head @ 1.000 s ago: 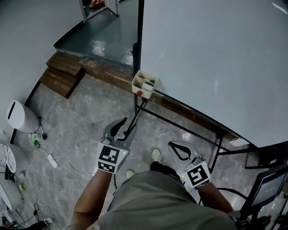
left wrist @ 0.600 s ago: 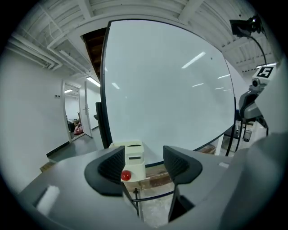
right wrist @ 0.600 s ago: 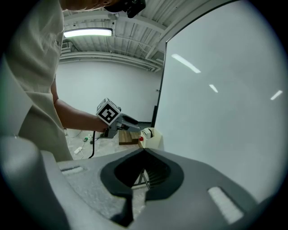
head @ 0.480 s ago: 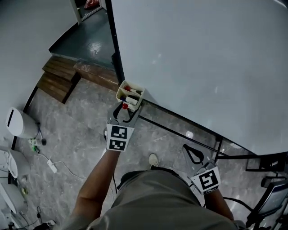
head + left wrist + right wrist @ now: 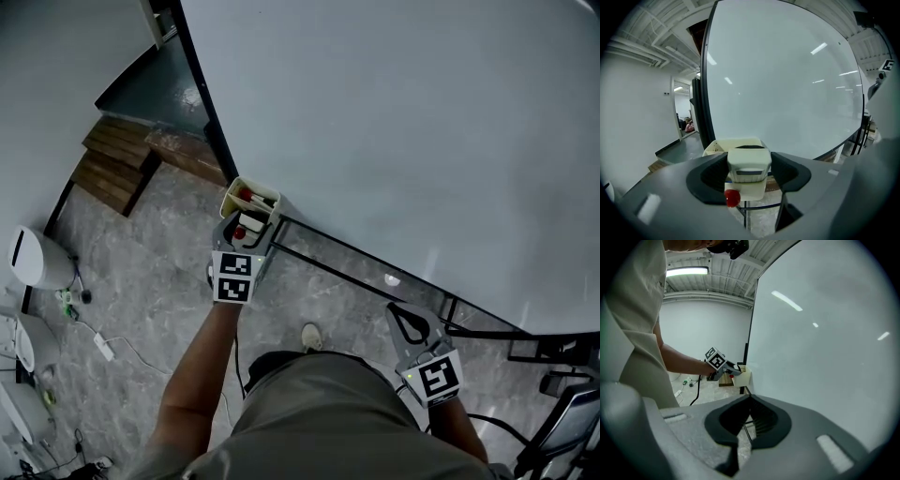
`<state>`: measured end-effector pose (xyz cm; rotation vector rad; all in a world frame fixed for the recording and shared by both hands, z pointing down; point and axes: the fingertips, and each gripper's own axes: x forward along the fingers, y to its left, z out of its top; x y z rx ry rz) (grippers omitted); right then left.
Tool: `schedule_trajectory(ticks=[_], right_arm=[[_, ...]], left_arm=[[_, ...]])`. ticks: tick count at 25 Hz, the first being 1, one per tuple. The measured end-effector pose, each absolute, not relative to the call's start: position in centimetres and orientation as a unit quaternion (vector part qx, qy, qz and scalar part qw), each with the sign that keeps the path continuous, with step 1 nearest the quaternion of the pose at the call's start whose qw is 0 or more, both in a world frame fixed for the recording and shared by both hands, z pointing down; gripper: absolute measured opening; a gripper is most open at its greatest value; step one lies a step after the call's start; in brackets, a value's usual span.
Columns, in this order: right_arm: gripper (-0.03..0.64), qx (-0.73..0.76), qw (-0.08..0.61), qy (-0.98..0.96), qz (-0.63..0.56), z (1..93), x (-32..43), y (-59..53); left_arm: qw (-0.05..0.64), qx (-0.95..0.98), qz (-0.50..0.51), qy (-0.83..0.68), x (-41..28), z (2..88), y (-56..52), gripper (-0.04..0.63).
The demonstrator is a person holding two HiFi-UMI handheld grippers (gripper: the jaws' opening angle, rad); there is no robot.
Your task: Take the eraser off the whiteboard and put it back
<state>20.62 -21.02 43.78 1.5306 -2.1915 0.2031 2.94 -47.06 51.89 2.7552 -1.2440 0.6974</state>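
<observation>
Bracketing eraser (image 5: 749, 158) | left hand-held gripper (image 5: 750, 174): jaws just been spreading

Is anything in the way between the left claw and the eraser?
Nothing visible. The jaws of the left gripper have just been opening, and the cream eraser sits right between them, by the holder on the whiteboard.

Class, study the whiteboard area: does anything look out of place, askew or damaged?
Nothing looks damaged or spilled. The whiteboard is clean; only a white power strip and cable lie loose on the floor.
</observation>
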Motion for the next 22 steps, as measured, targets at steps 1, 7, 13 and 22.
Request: schedule_trajectory(ticks=[1, 7, 13, 22], right_arm=[[0.003, 0.554, 0.23, -0.797, 0.072, 43.9, 21.0, -21.2], [0.003, 0.543, 0.232, -0.804, 0.073, 44.0, 20.8, -22.1], [0.003, 0.512, 0.231, -0.825, 0.055, 44.2, 17.8, -22.4], [0.003, 0.454, 0.223, -0.861, 0.043, 43.5, 10.0, -23.9]], left_arm=[[0.021, 0.888, 0.224, -0.401, 3.0, 52.0, -47.2, 0.27], [0.023, 0.889, 0.215, -0.404, 2.6, 51.6, -47.1, 0.268], [0.003, 0.9, 0.15, -0.41, 0.9, 46.0, -44.5, 0.267], [-0.038, 0.905, 0.073, -0.417, -5.4, 36.4, -39.2, 0.267]])
